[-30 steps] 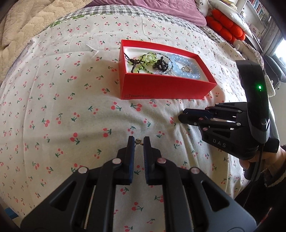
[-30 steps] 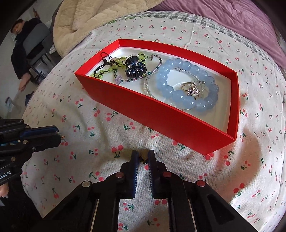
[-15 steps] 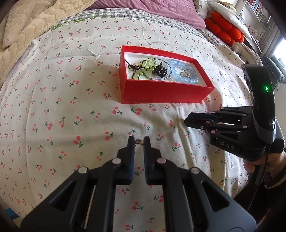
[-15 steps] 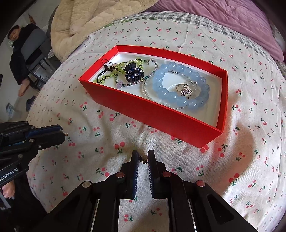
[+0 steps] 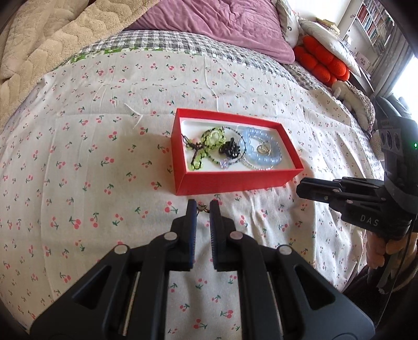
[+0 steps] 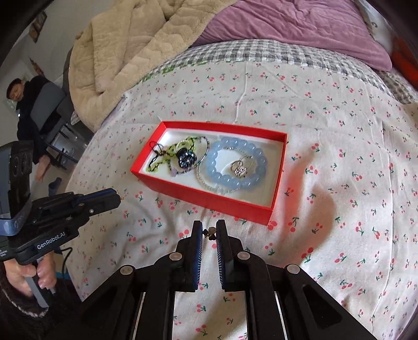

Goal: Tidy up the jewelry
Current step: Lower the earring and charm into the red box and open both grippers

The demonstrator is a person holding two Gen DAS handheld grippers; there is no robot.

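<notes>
A red box (image 5: 235, 183) (image 6: 209, 201) lies on the cherry-print bedspread. It holds a blue bead bracelet (image 5: 263, 153) (image 6: 236, 162), a silver ring (image 6: 240, 167), a green bead bracelet (image 5: 211, 136) and a black flower piece (image 6: 186, 157). My left gripper (image 5: 201, 206) hovers just in front of the box, shut on a small gold piece (image 5: 202, 208). To its right, my right gripper (image 6: 209, 231) is also raised before the box, shut on a second small gold piece (image 6: 210, 232). Each gripper shows in the other's view, the left (image 6: 115, 198) and the right (image 5: 300, 187).
A beige blanket (image 6: 125, 52) and a purple pillow (image 5: 222, 23) lie behind the box. Orange cushions (image 5: 324, 65) sit at the far right. A person sits on a chair (image 6: 34, 112) beside the bed. Open bedspread (image 5: 78, 170) stretches to the left of the box.
Both grippers have lifted away from the bedspread, each keeping its small piece. The box now looks smaller and lies more fully in view. The right gripper has rolled a little.
</notes>
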